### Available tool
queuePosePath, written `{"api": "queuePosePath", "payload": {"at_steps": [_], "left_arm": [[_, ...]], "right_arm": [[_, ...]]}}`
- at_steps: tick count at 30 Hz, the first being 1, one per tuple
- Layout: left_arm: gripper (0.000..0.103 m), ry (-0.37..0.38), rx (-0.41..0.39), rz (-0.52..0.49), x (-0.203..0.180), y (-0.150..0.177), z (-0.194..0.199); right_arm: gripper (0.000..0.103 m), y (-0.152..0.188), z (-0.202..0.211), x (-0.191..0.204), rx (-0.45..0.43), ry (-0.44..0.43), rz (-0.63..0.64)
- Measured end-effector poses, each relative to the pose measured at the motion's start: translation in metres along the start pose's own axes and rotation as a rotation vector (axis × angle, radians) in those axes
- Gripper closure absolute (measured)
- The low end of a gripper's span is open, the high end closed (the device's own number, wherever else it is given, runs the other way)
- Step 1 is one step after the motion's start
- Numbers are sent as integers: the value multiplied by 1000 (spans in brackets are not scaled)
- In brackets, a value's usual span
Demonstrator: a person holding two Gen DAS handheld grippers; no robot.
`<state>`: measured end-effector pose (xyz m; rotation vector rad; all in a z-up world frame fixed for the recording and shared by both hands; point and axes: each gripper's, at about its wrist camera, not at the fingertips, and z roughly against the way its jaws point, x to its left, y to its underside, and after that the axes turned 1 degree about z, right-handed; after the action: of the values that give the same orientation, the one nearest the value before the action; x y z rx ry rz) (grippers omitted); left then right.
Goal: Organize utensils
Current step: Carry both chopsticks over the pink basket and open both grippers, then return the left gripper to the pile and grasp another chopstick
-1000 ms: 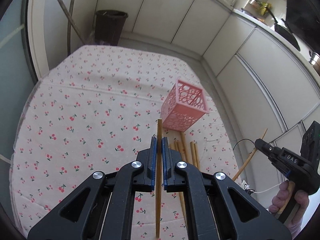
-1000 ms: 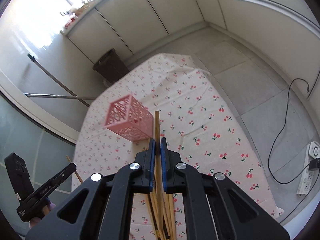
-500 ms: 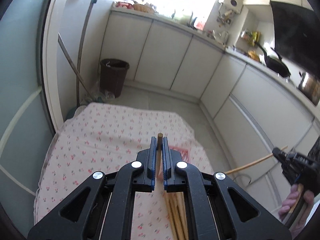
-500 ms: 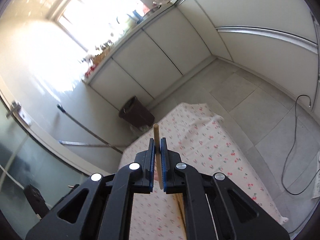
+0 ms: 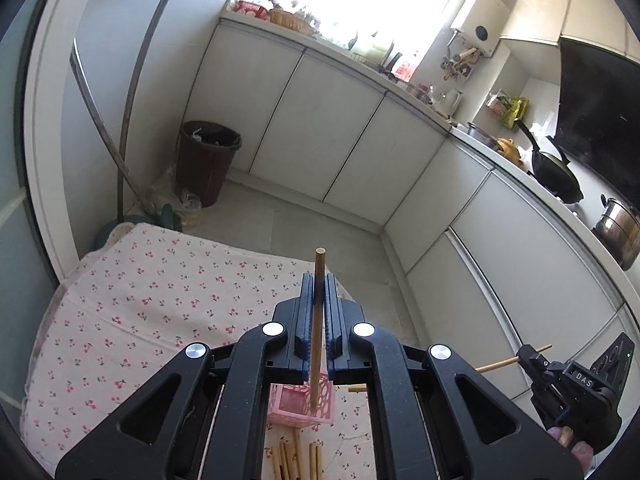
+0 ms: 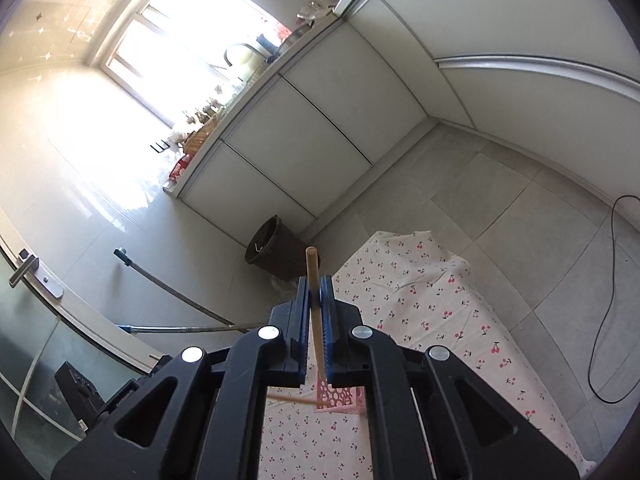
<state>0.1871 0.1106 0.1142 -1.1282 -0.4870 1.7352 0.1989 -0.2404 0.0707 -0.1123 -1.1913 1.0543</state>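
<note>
My left gripper (image 5: pixel 319 280) is shut on a wooden chopstick (image 5: pixel 317 344) that stands nearly upright between the blue pads, its lower end over the pink lattice basket (image 5: pixel 298 402). Several loose chopsticks (image 5: pixel 294 460) lie on the cherry-print tablecloth (image 5: pixel 140 300) in front of the basket. My right gripper (image 6: pixel 315 282) is shut on a second chopstick (image 6: pixel 316 320), above the same basket (image 6: pixel 342 398). In the left wrist view the right gripper (image 5: pixel 526 356) shows at the right edge with its chopstick (image 5: pixel 500 364) sticking out sideways. The left one's chopstick (image 6: pixel 294 399) reaches toward the basket.
The table (image 6: pixel 424 320) stands in a kitchen corner. A brown bin (image 5: pixel 208 160) sits on the floor beyond it, beside leaning mop handles (image 5: pixel 132 100). White cabinets (image 5: pixel 360 152) line the walls. A black cable (image 6: pixel 608 320) loops on the floor to the right.
Both grippers have risen with their chopsticks held, and both views have tilted up from the table to the kitchen. The pink basket has slid down to just below the jaws.
</note>
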Motion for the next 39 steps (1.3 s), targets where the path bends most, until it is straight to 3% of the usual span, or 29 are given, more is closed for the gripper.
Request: {"api": "queuePosePath", "payload": {"at_steps": [2,3,5,9,13,19,23,26,28,35,39], "left_arm": [[96,2,38,9,5,3,-16],[94,-12,99,6,8,6,-28],[81,-41,134,51,21,10,-36],[73,-71,77,101,34,7,-13],[59,-80,8,96,32,2,10],[57,-82,29,44,26,14,7],[56,-72,69,11,20,26,1],[50,-71,77,-18,13,35,4],[45,-75,88,-31,10,43,5],[39,-148,134,-111,2,80,6],[30,-164,135,-132,2,95,15]], "right_arm": [[97,2,-10,-2,10,9,-1],[97,3,-14,-3,17,12,-4],[97,6,-25,-5,36,25,-7],[97,11,-38,-8,59,41,-11],[97,16,-51,-6,76,48,-12],[94,34,-79,0,108,74,49],[94,43,-76,14,106,99,134],[85,49,-64,21,77,129,184],[67,54,-56,21,54,167,215],[63,74,-31,21,-10,347,335],[38,86,-15,26,-66,434,411]]}}
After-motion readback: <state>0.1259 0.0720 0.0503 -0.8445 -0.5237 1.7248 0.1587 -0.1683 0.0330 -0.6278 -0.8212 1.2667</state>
